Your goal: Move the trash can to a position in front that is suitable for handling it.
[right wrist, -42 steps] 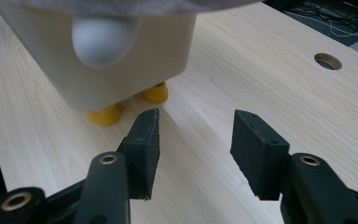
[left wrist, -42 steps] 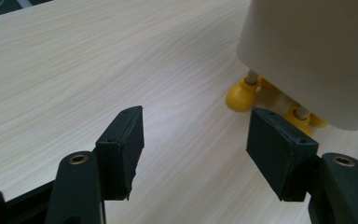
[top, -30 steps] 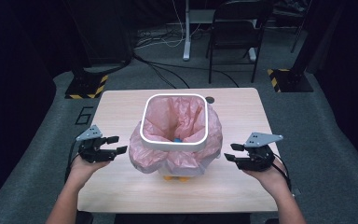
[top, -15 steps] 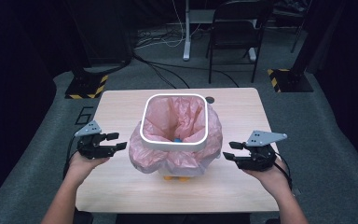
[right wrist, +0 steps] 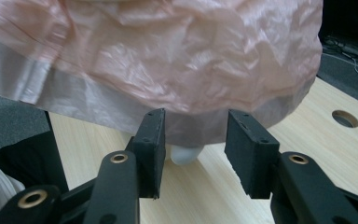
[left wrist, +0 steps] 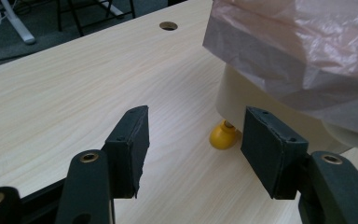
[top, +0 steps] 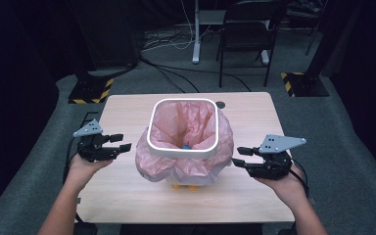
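- Nearest to me: the person's two forearms come in from the 6 o'clock edge of the desk (top: 127,196), one tool in each hand.
- The left gripper (top: 120,142) hangs at about 9 o'clock of the bin, well apart from it. Jaws released with nothing between them, though they've just been closing a little. Looking along them you see bare wood and one yellow foot (left wrist: 223,136) of the bin just past the tips.
- The right gripper (top: 239,156) sits at roughly 4 o'clock of the bin, near the bag's skirt but not touching as far as I can tell. Jaws also released and empty, and they've just been closing a bit too.
- Middle of the desk: the white bin (top: 182,149), upright, with a pink bag (top: 196,169) lining it and folded out over the rim, so it drapes down the sides pretty loosely.
- Inside, at the bottom of the liner, there's a small blue thing (top: 186,146). Too small to tell what it is.
- Just past the bin at 12 o'clock, a round cable hole (top: 219,104) in the desktop.
- Farther back on the floor: a black chair (top: 247,34) and some cables (top: 171,41).
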Action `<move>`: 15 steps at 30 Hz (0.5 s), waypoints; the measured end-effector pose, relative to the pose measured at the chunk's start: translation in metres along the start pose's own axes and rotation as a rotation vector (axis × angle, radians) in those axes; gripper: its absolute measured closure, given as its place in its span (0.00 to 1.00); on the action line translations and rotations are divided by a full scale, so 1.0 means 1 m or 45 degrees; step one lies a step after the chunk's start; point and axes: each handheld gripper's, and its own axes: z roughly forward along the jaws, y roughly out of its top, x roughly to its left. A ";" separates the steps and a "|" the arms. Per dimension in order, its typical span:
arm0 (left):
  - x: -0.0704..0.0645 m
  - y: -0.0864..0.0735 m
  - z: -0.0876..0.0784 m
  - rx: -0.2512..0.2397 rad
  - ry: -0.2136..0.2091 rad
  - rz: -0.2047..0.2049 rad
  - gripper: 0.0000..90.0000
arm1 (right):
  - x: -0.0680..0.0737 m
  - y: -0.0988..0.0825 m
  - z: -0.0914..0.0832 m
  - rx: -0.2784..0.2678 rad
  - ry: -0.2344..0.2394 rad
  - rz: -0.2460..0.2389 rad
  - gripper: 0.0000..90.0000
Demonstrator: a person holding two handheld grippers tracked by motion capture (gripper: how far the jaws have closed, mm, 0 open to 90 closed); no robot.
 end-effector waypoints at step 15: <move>-0.007 0.031 -0.008 -0.051 -0.052 0.042 0.47 | 0.009 0.025 -0.013 -0.076 0.108 -0.036 0.65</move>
